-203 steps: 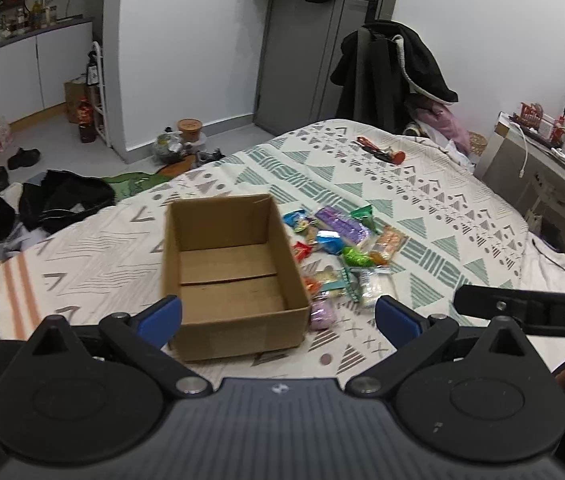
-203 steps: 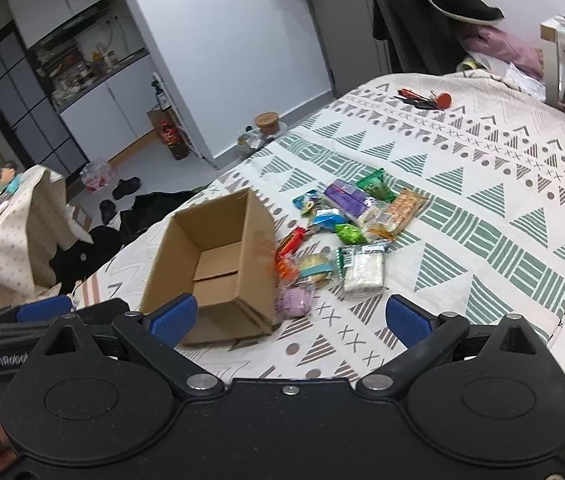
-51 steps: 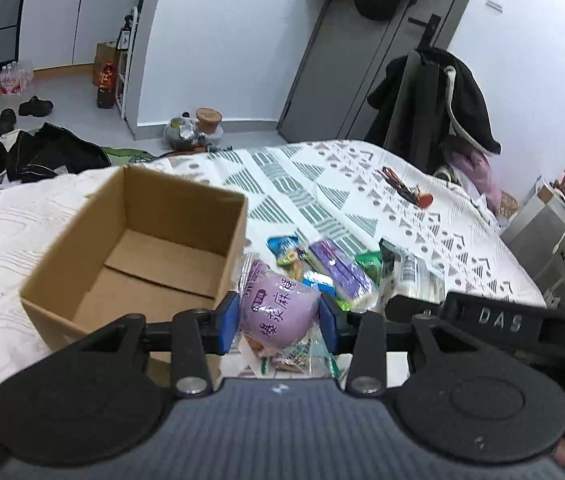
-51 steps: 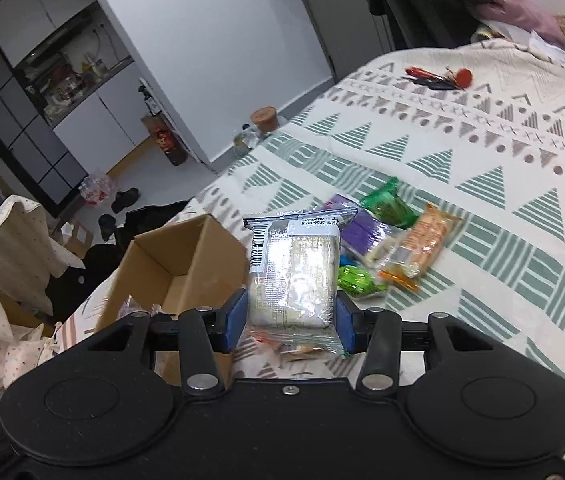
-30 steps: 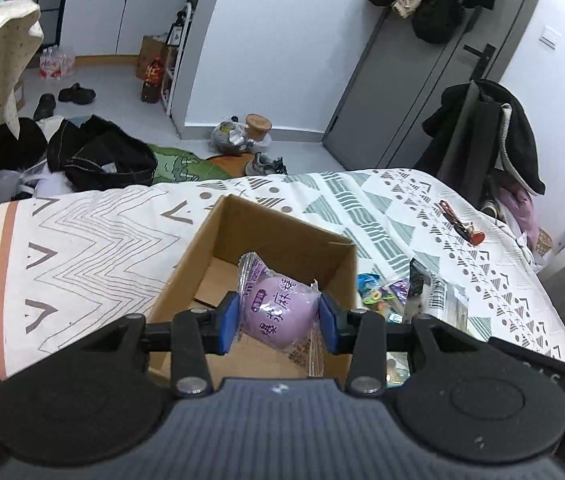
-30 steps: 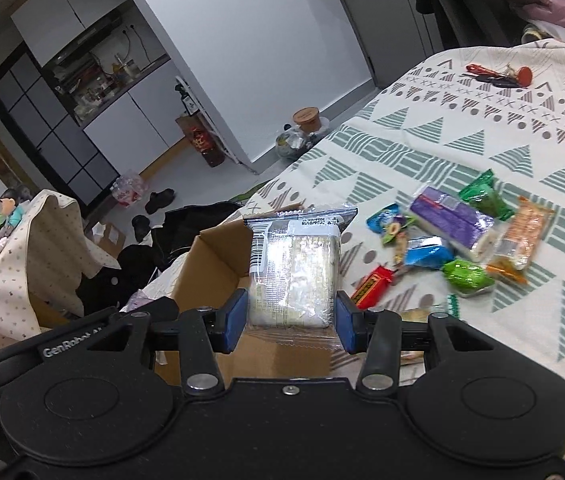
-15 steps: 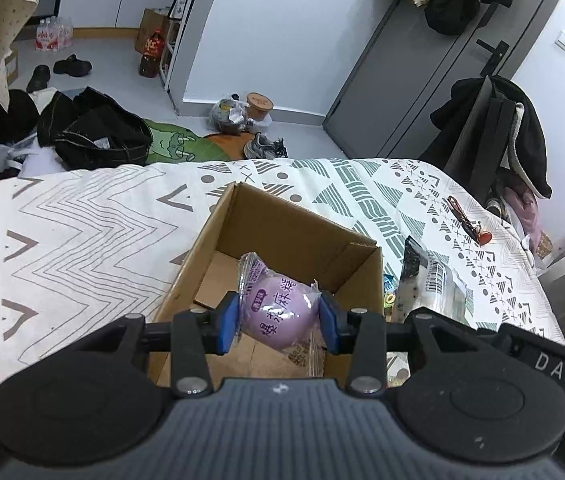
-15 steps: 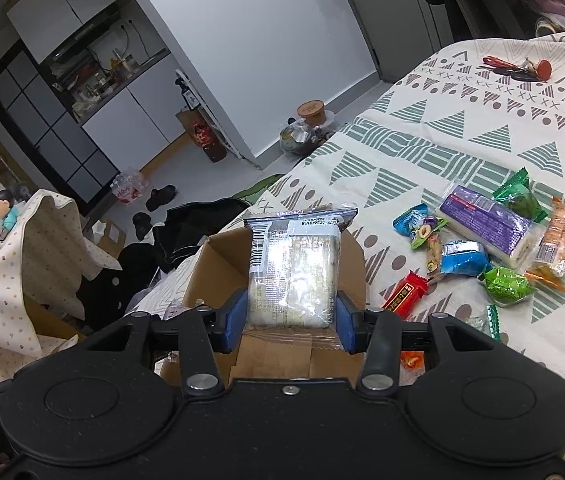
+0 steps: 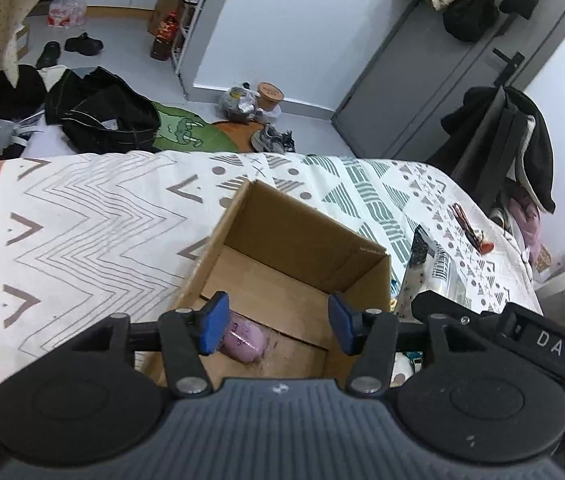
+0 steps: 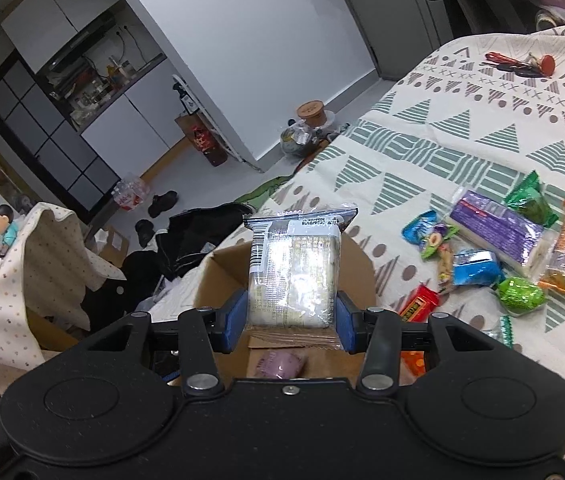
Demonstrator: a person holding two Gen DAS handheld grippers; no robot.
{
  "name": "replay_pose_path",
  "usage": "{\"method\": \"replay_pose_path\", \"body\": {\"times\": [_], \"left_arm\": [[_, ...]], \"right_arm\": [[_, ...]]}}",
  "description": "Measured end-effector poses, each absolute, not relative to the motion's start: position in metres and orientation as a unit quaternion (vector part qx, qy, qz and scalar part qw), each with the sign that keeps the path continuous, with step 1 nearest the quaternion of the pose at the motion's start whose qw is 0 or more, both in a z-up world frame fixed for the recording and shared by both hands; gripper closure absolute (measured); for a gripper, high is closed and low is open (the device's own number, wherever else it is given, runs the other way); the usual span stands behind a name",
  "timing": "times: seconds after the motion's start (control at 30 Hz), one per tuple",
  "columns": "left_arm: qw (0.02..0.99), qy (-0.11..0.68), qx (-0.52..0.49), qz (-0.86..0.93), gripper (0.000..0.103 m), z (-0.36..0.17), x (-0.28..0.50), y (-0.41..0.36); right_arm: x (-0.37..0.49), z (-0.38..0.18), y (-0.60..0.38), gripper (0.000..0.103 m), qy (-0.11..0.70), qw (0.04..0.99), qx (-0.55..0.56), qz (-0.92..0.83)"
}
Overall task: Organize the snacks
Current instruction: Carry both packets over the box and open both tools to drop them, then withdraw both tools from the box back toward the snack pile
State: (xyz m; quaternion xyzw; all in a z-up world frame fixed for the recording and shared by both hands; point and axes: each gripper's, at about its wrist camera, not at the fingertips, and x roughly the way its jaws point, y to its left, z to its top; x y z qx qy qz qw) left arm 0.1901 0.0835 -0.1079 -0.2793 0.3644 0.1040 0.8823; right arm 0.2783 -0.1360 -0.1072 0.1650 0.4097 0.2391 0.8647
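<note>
Over the cardboard box (image 9: 290,264) on the bed, both grippers are hanging side by side. The left gripper (image 9: 278,326) is holding nothing: its 2 blue pads (image 9: 214,322) are standing wide apart, and the purple snack (image 9: 242,338) is lying on the box floor just under them, near the left pad. In the right wrist view the same purple snack (image 10: 278,364) is showing low in the box (image 10: 218,276), partly hidden by the gripper body.

The right gripper (image 10: 292,322) is pinching the white packet (image 10: 294,276) from both sides. The packet is standing upright between the jaws, with its long axis pointing away from the camera and upward, and its sealed edge with the barcode on top. It seems to be above the near right part of the box opening, but the fisheye view is making the exact position hard to judge.

On the patterned bed cover (image 10: 462,132), to the right of the box, the other snacks (image 10: 498,236) are lying in a loose group: blue, green, orange, red and purple wrappers.

The coming step, I think, is releasing the white packet into the box. For this the right gripper is clearly the nearer one, and the packet needs only to go down, beside the purple snack and not on the box wall.
</note>
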Motion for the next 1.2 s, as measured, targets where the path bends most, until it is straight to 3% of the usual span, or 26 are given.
{"method": "replay_pose_path", "body": {"times": [0.17,0.27,0.4,0.57,0.73,0.83,0.97,1.2], "left_arm": [[0.885,0.36,-0.27,0.118,0.034,-0.099,0.18,0.085],[0.886,0.361,-0.258,0.134,0.032,-0.093,0.175,0.084],[0.892,0.354,-0.248,0.131,0.031,-0.084,0.17,0.08],[0.898,0.344,-0.244,0.125,0.01,-0.072,0.163,0.069],[0.9,0.343,-0.237,0.122,0.0,-0.063,0.157,0.06],[0.903,0.34,-0.236,0.117,0.0,-0.058,0.152,0.055],[0.904,0.341,-0.229,0.114,0.0,-0.054,0.148,0.047],[0.907,0.343,-0.221,0.102,0.0,-0.047,0.143,0.029]], "right_arm": [[0.276,-0.103,-0.131,0.054,0.412,0.857,0.167,0.262],[0.272,-0.096,-0.137,0.042,0.403,0.862,0.166,0.258],[0.264,-0.084,-0.147,0.036,0.392,0.871,0.157,0.253],[0.253,-0.073,-0.159,0.024,0.383,0.878,0.136,0.252],[0.248,-0.063,-0.171,0.016,0.38,0.885,0.119,0.241],[0.245,-0.055,-0.178,0.015,0.373,0.889,0.118,0.238],[0.238,-0.047,-0.191,0.001,0.359,0.898,0.112,0.23],[0.233,-0.041,-0.22,0.0,0.353,0.904,0.111,0.214]]}}
